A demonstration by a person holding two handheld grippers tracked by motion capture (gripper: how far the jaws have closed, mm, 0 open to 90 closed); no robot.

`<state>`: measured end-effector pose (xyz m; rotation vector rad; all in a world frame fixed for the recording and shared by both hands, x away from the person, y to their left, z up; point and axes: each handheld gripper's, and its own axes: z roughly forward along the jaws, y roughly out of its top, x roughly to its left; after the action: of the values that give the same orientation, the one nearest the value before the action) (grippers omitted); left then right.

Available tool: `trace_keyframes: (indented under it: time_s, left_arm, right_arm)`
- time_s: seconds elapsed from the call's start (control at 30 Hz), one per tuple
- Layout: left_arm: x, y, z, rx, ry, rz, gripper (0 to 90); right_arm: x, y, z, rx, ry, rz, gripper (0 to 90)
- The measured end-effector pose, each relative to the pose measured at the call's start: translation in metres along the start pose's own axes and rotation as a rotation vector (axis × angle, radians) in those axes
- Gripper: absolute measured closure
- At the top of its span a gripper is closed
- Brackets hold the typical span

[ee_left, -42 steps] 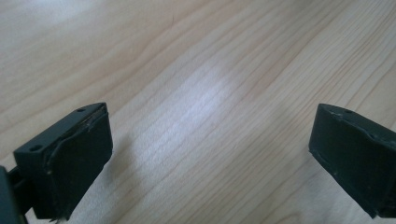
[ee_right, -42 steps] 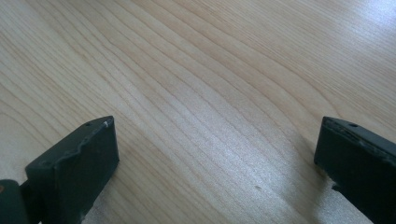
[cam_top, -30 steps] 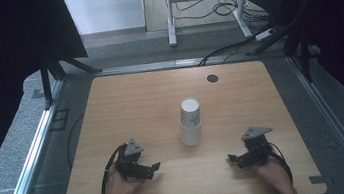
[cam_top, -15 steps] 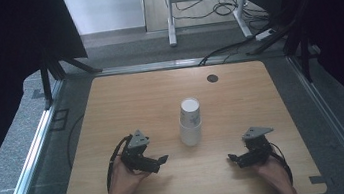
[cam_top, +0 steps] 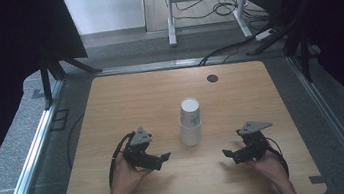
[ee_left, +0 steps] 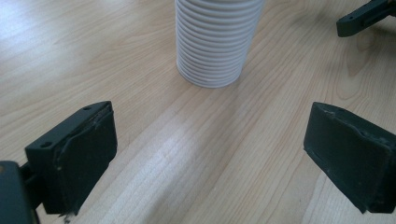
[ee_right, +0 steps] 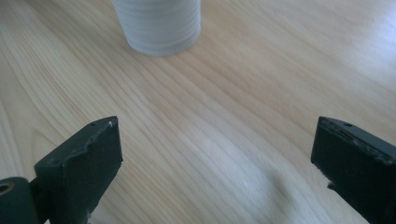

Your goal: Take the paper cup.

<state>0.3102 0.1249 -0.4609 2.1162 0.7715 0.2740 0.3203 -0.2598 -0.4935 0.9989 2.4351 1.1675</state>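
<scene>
Tall stack of white ribbed paper cups [cam_top: 191, 122], nested, stands upright near the middle of the light wooden tabletop [cam_top: 125, 103], mouth up. It stands free, nothing touching it. In the left gripper view the stack [ee_left: 217, 39] shows its ribbed lower rims resting flat on the wood; in the right gripper view its base [ee_right: 159, 25] sits at the top edge.

Left gripper [cam_top: 163, 157], black, two-jawed, is held in the person's left hand [cam_top: 127, 176] on the near left of the table, its jaws angled toward the foot of the stack. Jaws stand wide apart with only bare wood between them, and the stack is ahead of them, near but apart.

Right gripper [cam_top: 229, 154] is held in the right hand [cam_top: 269, 165] on the near right, pointing inward at the stack from the opposite side. Its jaws are likewise spread, nothing between them. Its jaw tip also shows at the upper right of the left gripper view [ee_left: 369, 16].

Judgement: the two tools flank the stack so one can steady the lower cups while the other takes the top cup. Neither has engaged yet. A small dark round disc [cam_top: 212, 78] lies well behind the stack, toward the far edge.
</scene>
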Motion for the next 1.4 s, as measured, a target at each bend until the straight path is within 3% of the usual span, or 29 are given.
trace_keyframes:
  time_s: [0.3, 0.57, 0.9, 1.4]
  left_arm:
    - [0.000, 0.003, 0.000, -0.002, -0.007, 0.005, 3.3]
    - [0.002, 0.012, -0.001, -0.014, -0.020, 0.016, 5.0]
    - [0.006, 0.033, 0.003, -0.029, -0.044, 0.029, 5.2]
    - [0.011, 0.067, 0.007, -0.032, -0.077, 0.060, 5.9]
  right_arm:
    - [0.008, 0.022, 0.008, -0.036, 0.041, -0.042, 2.5]
    - [0.011, 0.035, 0.019, -0.061, 0.075, -0.052, 2.3]
    - [0.016, 0.050, 0.029, -0.079, 0.098, -0.078, 4.8]
    - [0.016, 0.062, 0.042, -0.100, 0.125, -0.079, 7.3]
